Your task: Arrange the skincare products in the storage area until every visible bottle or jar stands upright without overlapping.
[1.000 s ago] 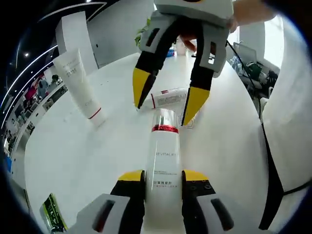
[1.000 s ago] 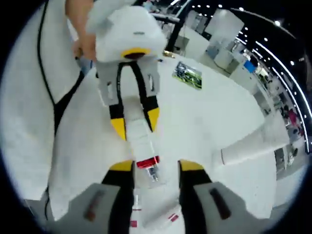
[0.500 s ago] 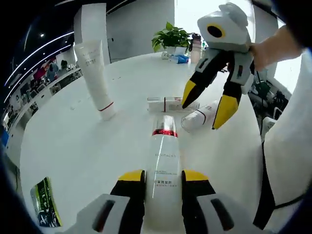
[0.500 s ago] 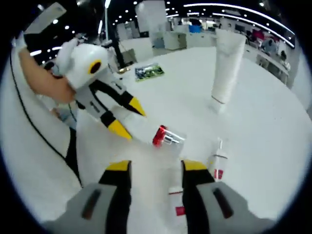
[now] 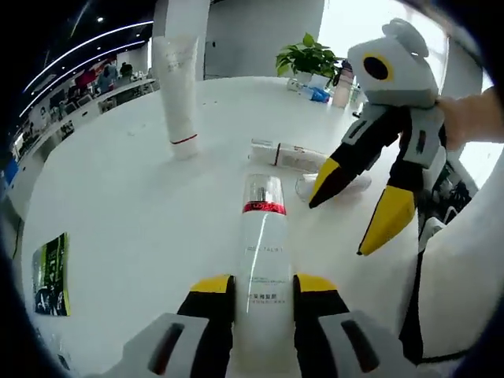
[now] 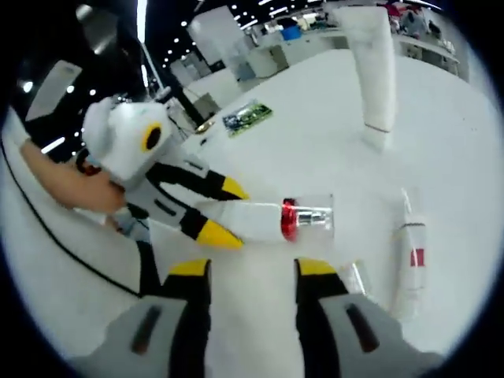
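**Q:** What does the left gripper view show?

**A:** My left tool (image 5: 253,285) is clenched on a slim white bottle (image 5: 261,260) with a red band and a clear cap, held lengthwise between the yellow-tipped jaws and pointing away from me over a wide, round white worktop (image 5: 126,205). Far back, a tall white tube (image 5: 179,87) stands on its cap. A small white tube (image 5: 287,155) with red marking lies flat beyond the bottle. My right tool (image 5: 362,209) hangs in from the right, jaws spread. A green leaflet (image 5: 49,276) lies at the worktop's left edge. Behind are a potted plant (image 5: 309,57), a window and a dim office with ceiling lights.

**Q:** And the right gripper view?

**A:** My right tool (image 6: 246,272) is released, jaws apart, gripping nothing. Ahead, the left tool (image 6: 216,211) grasps the red-banded bottle (image 6: 272,219), horizontal above the worktop (image 6: 315,142). The small tube (image 6: 409,264) lies flat to the right; the tall tube (image 6: 374,71) stands well beyond. The leaflet (image 6: 246,116) lies farther back, with desks and rows of ceiling lights behind.
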Motion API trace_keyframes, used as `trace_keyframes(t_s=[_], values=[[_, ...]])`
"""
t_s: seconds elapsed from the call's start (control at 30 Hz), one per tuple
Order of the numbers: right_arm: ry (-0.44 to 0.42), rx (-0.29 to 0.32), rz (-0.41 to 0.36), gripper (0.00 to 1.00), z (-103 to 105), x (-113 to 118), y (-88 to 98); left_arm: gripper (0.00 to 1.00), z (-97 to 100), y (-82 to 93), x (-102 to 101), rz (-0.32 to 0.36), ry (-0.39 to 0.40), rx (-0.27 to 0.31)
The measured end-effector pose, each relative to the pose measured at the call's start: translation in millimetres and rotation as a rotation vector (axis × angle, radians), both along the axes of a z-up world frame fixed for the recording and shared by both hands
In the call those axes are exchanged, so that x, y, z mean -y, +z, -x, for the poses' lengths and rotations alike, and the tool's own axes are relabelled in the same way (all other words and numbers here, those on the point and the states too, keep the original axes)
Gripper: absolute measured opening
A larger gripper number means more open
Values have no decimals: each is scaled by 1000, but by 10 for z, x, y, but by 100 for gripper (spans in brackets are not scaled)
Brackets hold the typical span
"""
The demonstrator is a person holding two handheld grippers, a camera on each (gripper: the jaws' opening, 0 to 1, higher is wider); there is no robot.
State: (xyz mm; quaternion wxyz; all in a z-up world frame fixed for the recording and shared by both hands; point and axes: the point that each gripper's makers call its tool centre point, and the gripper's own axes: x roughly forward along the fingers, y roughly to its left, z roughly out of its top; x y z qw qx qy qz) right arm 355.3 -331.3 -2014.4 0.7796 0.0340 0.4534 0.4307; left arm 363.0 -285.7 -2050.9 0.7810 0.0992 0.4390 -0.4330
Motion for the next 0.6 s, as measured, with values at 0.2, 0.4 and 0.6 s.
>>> trace_keyframes(t_s=[0.2, 0.4, 0.6], values=[[0, -48, -18, 45, 80, -40, -55, 29, 36, 13, 44, 15, 21, -35], [-47, -73, -59, 47, 63, -84, -33, 30, 95, 83, 52, 60, 78, -92], [-54, -67, -64, 49, 60, -132, -19, 27, 68, 275, 96, 148, 115, -94]])
